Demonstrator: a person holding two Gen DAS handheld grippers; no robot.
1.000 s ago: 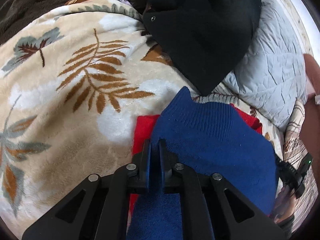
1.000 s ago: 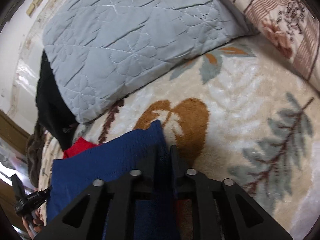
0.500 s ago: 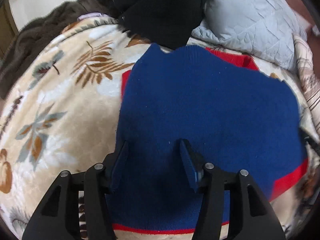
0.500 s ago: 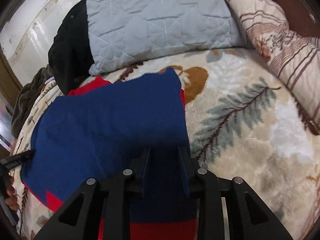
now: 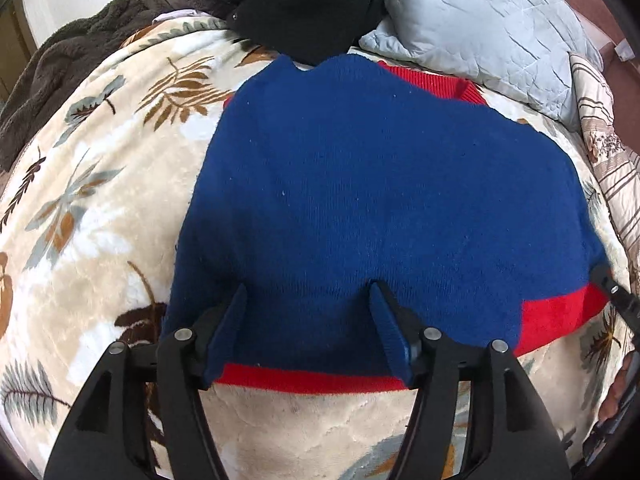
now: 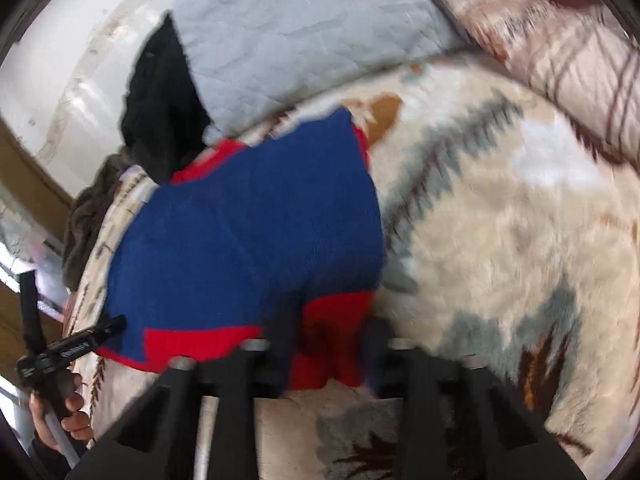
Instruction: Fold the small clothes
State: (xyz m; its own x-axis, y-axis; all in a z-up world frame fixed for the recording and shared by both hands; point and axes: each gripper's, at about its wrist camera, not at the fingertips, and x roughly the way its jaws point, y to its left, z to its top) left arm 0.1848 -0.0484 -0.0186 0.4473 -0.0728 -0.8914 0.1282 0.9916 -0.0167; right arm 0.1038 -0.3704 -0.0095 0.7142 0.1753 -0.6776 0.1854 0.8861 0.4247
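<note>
The blue and red sweater point(image 5: 380, 200) lies flat on the leaf-patterned blanket point(image 5: 100, 220), filling mid-frame. The left hand-held gripper point(image 5: 308, 316) has just opened wide, empty, above its near hem. The right hand-held gripper point(image 6: 328, 344), blurred, has been closing over the red hem corner; grip unclear.

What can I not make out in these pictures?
Right wrist view: motion blur hides whether the right gripper, its jaws just closing with the red hem between them, presses it.
Left wrist view: the top layer of the blue sweater hides its underside; the top edge cuts off the black garment.
</note>
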